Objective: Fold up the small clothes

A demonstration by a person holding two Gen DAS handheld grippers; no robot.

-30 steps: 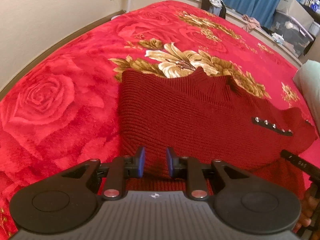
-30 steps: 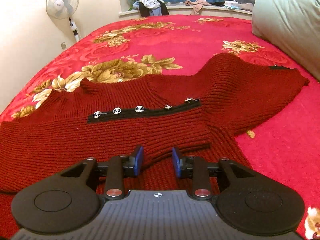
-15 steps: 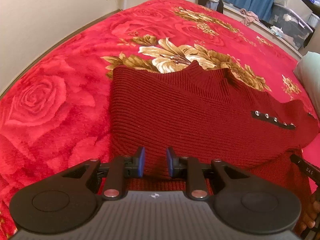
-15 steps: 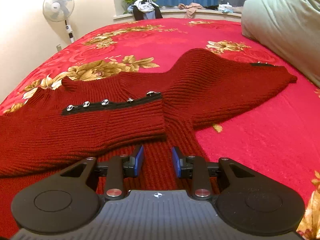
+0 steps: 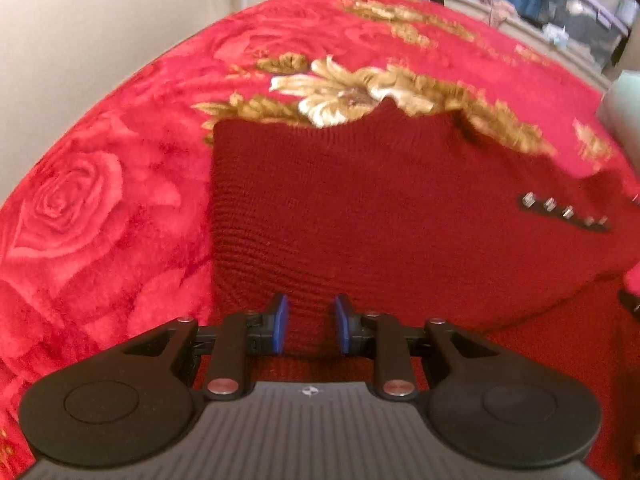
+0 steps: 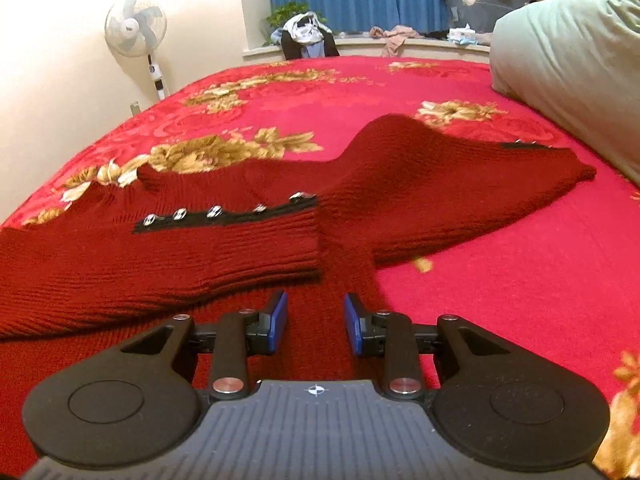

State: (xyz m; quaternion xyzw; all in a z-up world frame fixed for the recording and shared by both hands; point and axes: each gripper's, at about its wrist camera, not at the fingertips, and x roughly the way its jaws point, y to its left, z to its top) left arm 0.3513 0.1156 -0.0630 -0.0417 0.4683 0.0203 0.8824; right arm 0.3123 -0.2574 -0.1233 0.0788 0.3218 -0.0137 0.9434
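Observation:
A dark red knit sweater [image 5: 380, 208] lies flat on the red rose bedspread [image 5: 100, 200]. One sleeve is folded across its body, showing a black strip of silver buttons [image 5: 564, 214]. My left gripper [image 5: 311, 324] hangs low over the sweater's near edge. Its jaws are opening, and ribbed cloth shows in the gap with neither pad pressing on it. In the right wrist view the sweater [image 6: 400, 200] shows the folded cuff and button strip [image 6: 224, 214] to the left, with the other sleeve stretching right. My right gripper [image 6: 316, 322] stands open over the lower layer, just below the cuff.
A pale green pillow [image 6: 568, 60] lies at the bed's right side. Beyond the bed stand a fan [image 6: 135, 32], a windowsill with heaped clothes [image 6: 306, 38] and a grey storage box [image 6: 486, 4]. A wall runs along the bed's left.
My right gripper has slid right and back from the folded cuff, which now lies further left and further off. My left gripper shifted slightly along the near edge, its gap a touch wider.

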